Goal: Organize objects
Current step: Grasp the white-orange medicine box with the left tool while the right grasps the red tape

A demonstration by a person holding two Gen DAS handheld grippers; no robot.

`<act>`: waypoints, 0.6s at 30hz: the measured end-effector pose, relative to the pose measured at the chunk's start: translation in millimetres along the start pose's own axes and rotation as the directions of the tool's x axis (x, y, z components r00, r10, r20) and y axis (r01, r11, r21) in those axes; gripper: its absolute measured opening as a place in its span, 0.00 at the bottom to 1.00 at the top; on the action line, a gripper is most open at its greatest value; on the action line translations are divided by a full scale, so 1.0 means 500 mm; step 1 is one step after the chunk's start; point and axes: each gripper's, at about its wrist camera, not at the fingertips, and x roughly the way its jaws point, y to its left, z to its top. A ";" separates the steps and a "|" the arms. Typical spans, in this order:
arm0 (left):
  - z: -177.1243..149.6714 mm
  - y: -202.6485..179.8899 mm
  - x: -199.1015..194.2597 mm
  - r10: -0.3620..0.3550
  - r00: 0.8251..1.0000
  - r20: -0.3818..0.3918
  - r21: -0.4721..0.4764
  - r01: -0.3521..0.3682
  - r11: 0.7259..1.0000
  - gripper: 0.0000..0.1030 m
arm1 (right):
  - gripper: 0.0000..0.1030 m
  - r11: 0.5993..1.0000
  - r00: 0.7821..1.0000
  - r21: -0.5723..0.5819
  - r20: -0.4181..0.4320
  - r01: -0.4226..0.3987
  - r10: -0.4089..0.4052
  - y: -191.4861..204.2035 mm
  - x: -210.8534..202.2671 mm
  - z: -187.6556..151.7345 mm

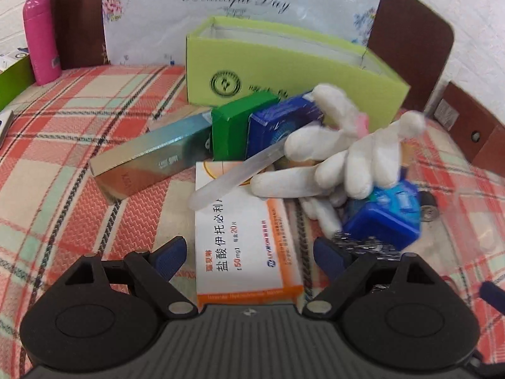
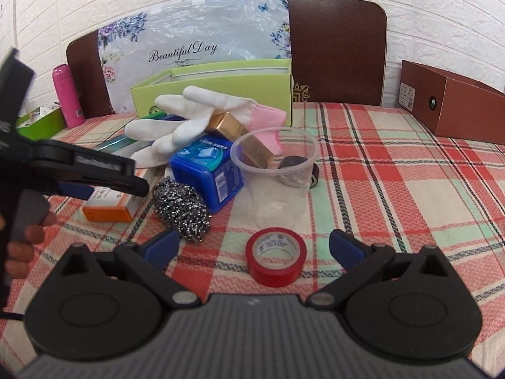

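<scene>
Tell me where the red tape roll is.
In the right wrist view, the red tape roll lies flat on the plaid cloth, between the open right tool fingers, near the clear cup.

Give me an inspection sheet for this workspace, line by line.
Surface: plaid cloth, covering the table.
Job's things: red tape roll in front of the right gripper; white and orange medicine box ahead of the left gripper; green open box behind.
Clutter: white glove, steel scourer, blue tub, clear cup heaped together.
Grippers: both open, holding nothing.
Cables: nothing seen.
Surroundings: white brick wall, pink bottle, brown box.
</scene>
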 end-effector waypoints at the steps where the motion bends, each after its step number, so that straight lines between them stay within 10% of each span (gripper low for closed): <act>1: -0.002 0.003 0.003 0.003 1.000 0.020 0.007 -0.003 1.000 0.83 | 1.00 1.000 1.000 0.002 -0.003 -0.002 0.002 -0.002 0.000 -0.001; 2: -0.004 0.004 -0.002 0.004 0.999 0.038 0.023 -0.005 1.000 0.70 | 1.00 1.000 1.000 0.004 -0.007 -0.004 0.004 -0.005 0.000 -0.002; 13: -0.100 0.062 -0.116 -0.038 0.999 -0.036 0.153 0.043 0.987 0.71 | 1.00 0.999 0.997 0.052 -0.082 -0.002 0.007 -0.037 0.039 -0.018; 18: -0.091 0.065 -0.111 -0.020 0.999 -0.034 0.122 0.024 0.992 0.71 | 0.80 0.999 0.996 -0.016 -0.081 0.030 -0.032 -0.030 0.065 -0.015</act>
